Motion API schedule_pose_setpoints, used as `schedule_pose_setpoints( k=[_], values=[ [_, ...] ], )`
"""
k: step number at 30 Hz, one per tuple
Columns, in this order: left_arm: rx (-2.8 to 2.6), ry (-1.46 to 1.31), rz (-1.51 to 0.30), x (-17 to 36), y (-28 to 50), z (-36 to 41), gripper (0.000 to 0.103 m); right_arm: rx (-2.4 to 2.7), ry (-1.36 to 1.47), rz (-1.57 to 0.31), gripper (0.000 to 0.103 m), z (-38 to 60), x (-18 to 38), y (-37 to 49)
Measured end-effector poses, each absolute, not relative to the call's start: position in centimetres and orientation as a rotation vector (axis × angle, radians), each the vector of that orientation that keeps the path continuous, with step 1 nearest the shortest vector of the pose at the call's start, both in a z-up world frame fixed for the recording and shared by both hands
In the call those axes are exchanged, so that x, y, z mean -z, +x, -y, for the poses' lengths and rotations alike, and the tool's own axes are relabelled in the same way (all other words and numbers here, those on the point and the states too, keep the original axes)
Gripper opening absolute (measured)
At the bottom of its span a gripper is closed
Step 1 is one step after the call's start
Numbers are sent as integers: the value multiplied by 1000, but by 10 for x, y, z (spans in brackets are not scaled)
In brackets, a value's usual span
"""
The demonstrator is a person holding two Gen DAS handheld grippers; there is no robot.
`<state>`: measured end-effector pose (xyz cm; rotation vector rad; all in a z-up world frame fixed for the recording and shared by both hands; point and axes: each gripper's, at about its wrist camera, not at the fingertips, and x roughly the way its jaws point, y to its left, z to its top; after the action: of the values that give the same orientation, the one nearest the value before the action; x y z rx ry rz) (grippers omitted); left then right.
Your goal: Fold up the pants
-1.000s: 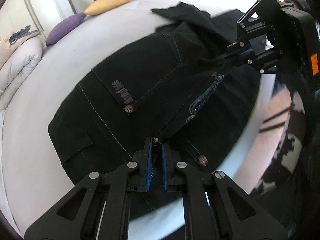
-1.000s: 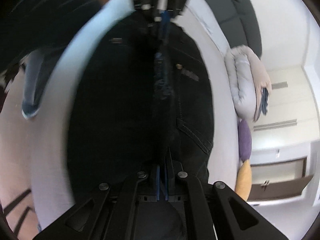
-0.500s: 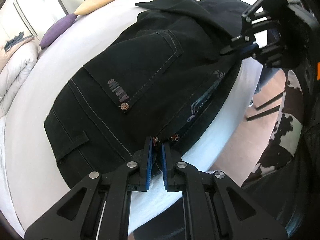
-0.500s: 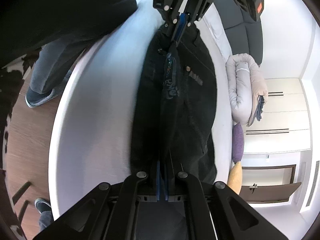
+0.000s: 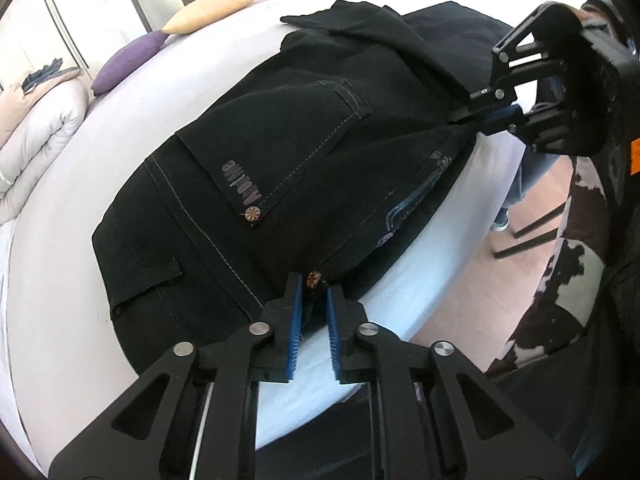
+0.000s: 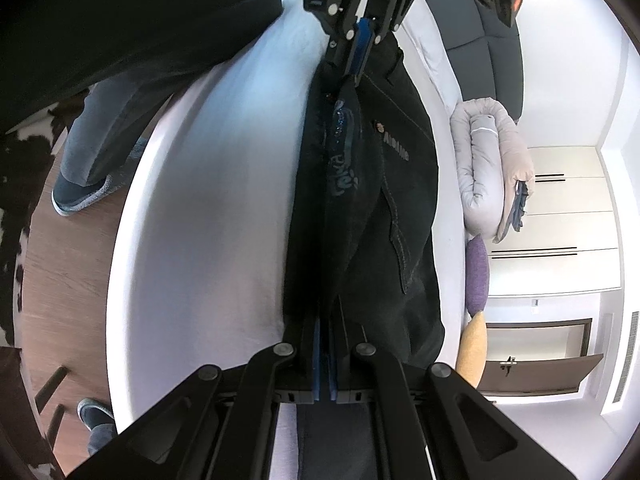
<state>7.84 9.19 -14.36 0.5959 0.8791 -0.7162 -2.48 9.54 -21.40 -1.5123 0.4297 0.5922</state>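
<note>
Left wrist view: the black denim pants (image 5: pixel 280 184) lie folded lengthwise on the round white bed (image 5: pixel 72 240), back pocket up, their long edge near the rim, I judge so both ends can be gripped. My left gripper (image 5: pixel 314 312) stands slightly parted at the waistband corner; I cannot tell whether it grasps cloth.

Right wrist view: my right gripper (image 6: pixel 326 344) is clenched on the far end of the pants, pulling that edge taut between both grippers.
</note>
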Motion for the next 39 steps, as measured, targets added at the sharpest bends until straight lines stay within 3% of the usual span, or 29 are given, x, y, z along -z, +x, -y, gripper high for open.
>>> schedule_pose_setpoints(
  k=[4,9,15,21,23,25,27,29,35,39],
  values=[
    [716,560,-938,138,76,-101,24,-573,-1533,-436,6,-102,225,-25],
    [666,538,-955,118,74,-115,24,-552,-1493,-457,7,-107,227,-24],
    [626,310,-853,91,99,-89,24,-509,-1479,-456,7,-109,230,-25],
    [620,153,-1009,148,138,-28,24,-451,-1421,-446,8,-106,230,-29],
    [606,105,-981,157,136,-29,24,-425,-1395,-436,9,-104,228,-32],
    [610,10,-1000,159,140,-39,24,-411,-1322,-430,24,-98,216,-34],
    [609,-29,-1005,161,141,-43,24,-406,-1180,-448,62,-86,194,-31],
    [598,-21,-1001,162,141,-40,24,-447,-982,-523,75,-68,166,-15],
    [575,-73,-1009,167,141,-41,23,-218,-327,-695,73,20,84,114],
    [560,-93,-997,171,138,-44,23,-26,-121,-837,73,68,82,217]
  ],
)
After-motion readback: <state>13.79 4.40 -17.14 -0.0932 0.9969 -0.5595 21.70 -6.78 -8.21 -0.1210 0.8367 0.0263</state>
